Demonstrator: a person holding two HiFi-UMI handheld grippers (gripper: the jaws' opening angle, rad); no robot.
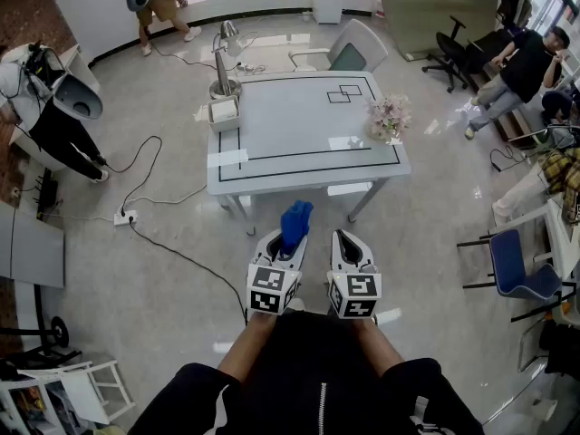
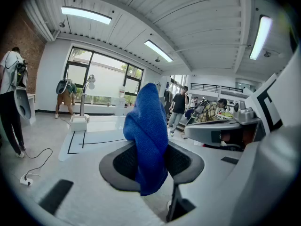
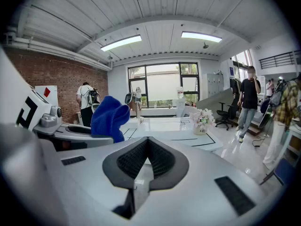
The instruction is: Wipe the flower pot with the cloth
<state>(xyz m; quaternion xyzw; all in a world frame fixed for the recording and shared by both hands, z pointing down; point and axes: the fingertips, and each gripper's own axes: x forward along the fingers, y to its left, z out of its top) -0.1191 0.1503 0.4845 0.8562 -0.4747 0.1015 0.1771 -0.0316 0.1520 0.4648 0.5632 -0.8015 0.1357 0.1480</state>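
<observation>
Head view: my left claw (image 1: pixel 288 246) pinches the one cloth (image 1: pixel 296 219), right claw (image 1: pixel 350 243) pressed together; one flower pot (image 1: pixel 390 119) on the table (image 1: pixel 299 143).

There were two grippers, the left gripper (image 1: pixel 281 250) and the right gripper (image 1: pixel 348 243), and one blue cloth (image 1: pixel 295 222). One white bench (image 1: pixel 299 143) carried one flower pot (image 1: pixel 388 125), one desk lamp (image 1: pixel 223 62) and one small white box (image 1: pixel 223 112). Three chairs showed clearly: one grey chair (image 1: pixel 349 54), one black office chair (image 1: pixel 450 53) and one blue chair (image 1: pixel 518 270). Besides the holder, four people were counted: a person by the window (image 1: pixel 161 3), a person at the left (image 1: pixel 50 120), a person in black (image 1: pixel 518 71) and a person in plaid (image 1: pixel 564 175). One power strip (image 1: pixel 124 217) lay on the floor (image 1: pixel 163 279).
</observation>
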